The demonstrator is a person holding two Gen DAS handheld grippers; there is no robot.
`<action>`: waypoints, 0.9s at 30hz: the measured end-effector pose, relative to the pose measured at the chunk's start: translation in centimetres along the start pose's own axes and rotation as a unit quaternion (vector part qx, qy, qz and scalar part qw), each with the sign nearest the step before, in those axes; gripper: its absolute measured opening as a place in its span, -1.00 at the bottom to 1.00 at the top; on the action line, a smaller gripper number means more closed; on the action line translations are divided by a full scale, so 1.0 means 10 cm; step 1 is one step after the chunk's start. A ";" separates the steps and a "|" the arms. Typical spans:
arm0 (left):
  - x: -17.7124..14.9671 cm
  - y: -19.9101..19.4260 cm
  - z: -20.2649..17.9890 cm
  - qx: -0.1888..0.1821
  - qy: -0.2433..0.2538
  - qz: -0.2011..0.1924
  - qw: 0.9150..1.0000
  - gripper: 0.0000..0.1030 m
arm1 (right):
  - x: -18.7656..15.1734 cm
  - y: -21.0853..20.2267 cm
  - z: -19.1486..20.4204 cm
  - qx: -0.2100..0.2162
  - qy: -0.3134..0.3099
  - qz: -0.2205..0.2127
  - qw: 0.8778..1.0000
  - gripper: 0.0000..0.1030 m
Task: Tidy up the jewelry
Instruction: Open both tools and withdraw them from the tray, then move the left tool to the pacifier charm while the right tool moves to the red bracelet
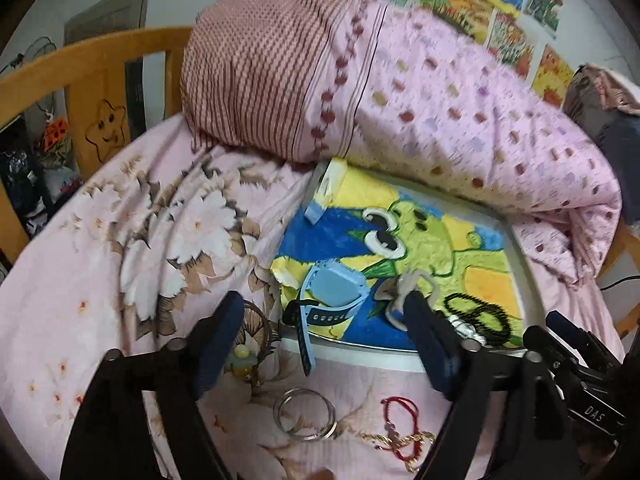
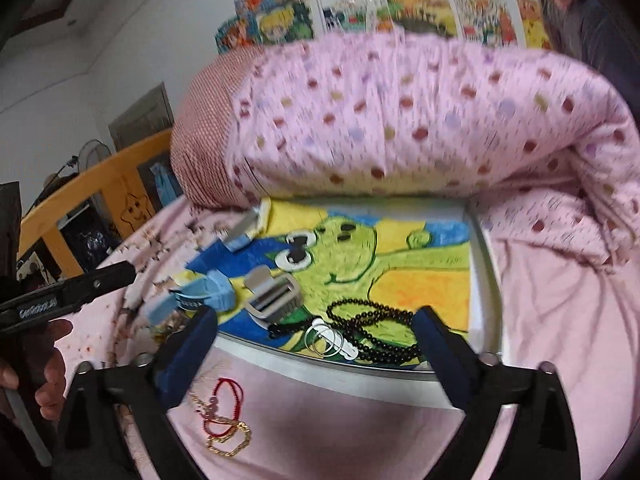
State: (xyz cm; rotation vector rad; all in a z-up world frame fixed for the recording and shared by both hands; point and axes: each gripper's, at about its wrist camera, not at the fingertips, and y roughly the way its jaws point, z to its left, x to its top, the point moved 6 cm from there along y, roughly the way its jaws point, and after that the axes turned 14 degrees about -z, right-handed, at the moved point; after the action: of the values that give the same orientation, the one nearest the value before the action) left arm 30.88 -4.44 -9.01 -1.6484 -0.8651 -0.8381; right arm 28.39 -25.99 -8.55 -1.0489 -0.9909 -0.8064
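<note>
A white-framed tray [image 1: 352, 350] [image 2: 332, 376] with a frog drawing lies on the bed. On it are a light blue watch [image 1: 334, 290] [image 2: 208, 294], a grey watch [image 1: 404, 292] [image 2: 274, 294], a black bead necklace [image 1: 478, 314] [image 2: 376, 328] and silver rings [image 2: 322, 338]. On the sheet in front lie silver bangles [image 1: 306, 414], a red cord bracelet [image 1: 402, 414] [image 2: 222, 404] and a gold chain [image 1: 404, 440] [image 2: 230, 442]. My left gripper [image 1: 324, 340] is open above the tray's near edge. My right gripper [image 2: 318, 338] is open over the rings, empty.
A rolled pink dotted quilt [image 1: 460, 120] [image 2: 420, 120] and striped pillow [image 1: 260, 68] lie behind the tray. A wooden bed rail [image 1: 80, 80] [image 2: 92, 184] is at the left. A green bead charm [image 1: 242, 358] lies under the left finger. Drawings cover the wall.
</note>
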 end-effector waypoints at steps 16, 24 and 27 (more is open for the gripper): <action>-0.02 -1.19 -0.20 0.009 0.098 -0.105 0.990 0.96 | 0.18 -0.94 0.42 0.018 -0.066 -0.086 0.994 1.00; -0.14 -1.58 -0.11 0.024 0.088 -0.108 0.990 0.96 | 0.06 -1.22 0.54 0.021 -0.063 -0.076 0.995 1.00; -0.16 -1.68 -0.07 0.031 0.085 -0.110 0.990 0.96 | 0.01 -1.30 0.55 0.017 -0.059 -0.070 0.996 1.00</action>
State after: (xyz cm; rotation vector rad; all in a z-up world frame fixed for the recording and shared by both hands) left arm 15.52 -2.07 -2.39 -1.4203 -0.9543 -1.0772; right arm 15.36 -24.80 -3.37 -1.0151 -1.1849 -0.8469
